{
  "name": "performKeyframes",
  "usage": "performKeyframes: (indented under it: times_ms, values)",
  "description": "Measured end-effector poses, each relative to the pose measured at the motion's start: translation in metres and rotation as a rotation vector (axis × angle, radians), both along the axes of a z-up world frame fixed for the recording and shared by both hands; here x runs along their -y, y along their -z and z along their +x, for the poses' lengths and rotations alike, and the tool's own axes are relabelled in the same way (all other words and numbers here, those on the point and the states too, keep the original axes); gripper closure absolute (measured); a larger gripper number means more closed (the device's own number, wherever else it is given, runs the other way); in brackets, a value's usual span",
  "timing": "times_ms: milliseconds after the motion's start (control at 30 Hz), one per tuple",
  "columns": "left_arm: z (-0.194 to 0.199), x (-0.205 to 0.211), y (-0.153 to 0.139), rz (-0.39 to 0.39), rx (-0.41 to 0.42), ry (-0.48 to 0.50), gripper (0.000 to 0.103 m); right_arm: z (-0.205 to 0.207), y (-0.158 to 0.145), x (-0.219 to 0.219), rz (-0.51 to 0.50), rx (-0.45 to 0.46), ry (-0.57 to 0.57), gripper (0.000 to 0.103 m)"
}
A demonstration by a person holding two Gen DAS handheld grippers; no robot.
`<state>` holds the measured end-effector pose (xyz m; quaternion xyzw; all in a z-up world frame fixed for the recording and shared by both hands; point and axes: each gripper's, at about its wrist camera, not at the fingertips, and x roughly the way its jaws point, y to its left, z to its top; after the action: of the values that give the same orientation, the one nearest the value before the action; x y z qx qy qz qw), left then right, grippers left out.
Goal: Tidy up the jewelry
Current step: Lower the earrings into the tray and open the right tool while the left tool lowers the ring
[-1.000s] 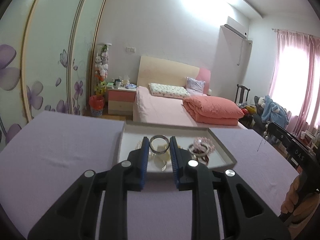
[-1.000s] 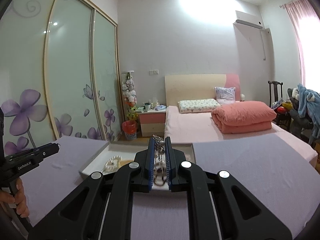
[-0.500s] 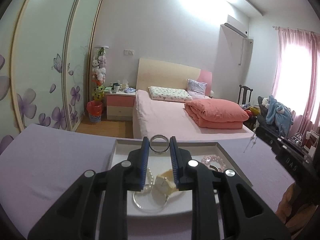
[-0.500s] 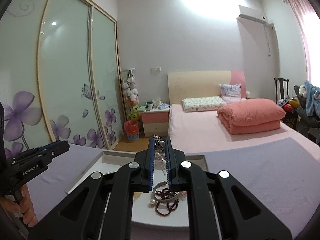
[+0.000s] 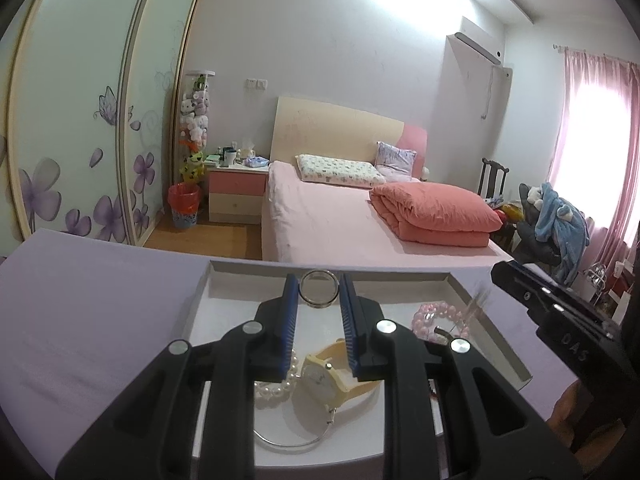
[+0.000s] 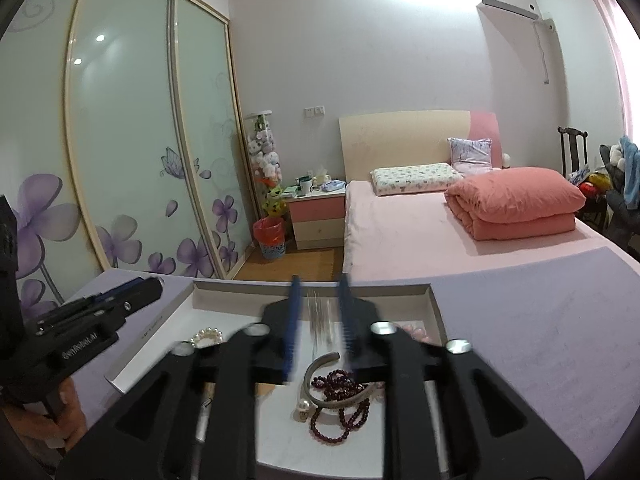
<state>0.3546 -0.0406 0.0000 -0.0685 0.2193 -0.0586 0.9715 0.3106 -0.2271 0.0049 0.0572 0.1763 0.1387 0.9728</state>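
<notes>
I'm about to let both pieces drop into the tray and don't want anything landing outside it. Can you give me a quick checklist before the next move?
1. Left gripper grips the silver ring: ok.
2. Ring is over the white tray: ok.
3. Right gripper jaws are opening over the tray: ok.
4. The thin chain has left the right pads: cannot tell, blurred.
5. Landing spot is free: not ok, the yellow watch and pearl bracelet lie below the ring.
</notes>
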Motion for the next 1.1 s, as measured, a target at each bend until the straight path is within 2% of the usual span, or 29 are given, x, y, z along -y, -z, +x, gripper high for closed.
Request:
performKeyframes:
  times_ms: [33, 533, 667, 1100]
  values:
    - [0.001, 0.000, 0.001, 0.002, 0.001, 0.002, 0.082, -0.002, 0.000, 0.002, 0.008, 0.002, 0.002, 0.053]
    - [0.019, -0.006, 0.027, -0.004, -0.056, 0.012, 0.081, 0.010, 0.007, -0.003, -0.015, -0.016, -0.013, 0.053]
    - [0.020, -0.005, 0.033, 0.006, -0.076, 0.010, 0.075, 0.010, 0.009, -0.004, -0.019, -0.021, -0.015, 0.053]
    - [0.018, -0.007, 0.035, 0.006, -0.079, 0.006, 0.073, 0.010, 0.012, -0.005, -0.023, -0.025, -0.018, 0.053]
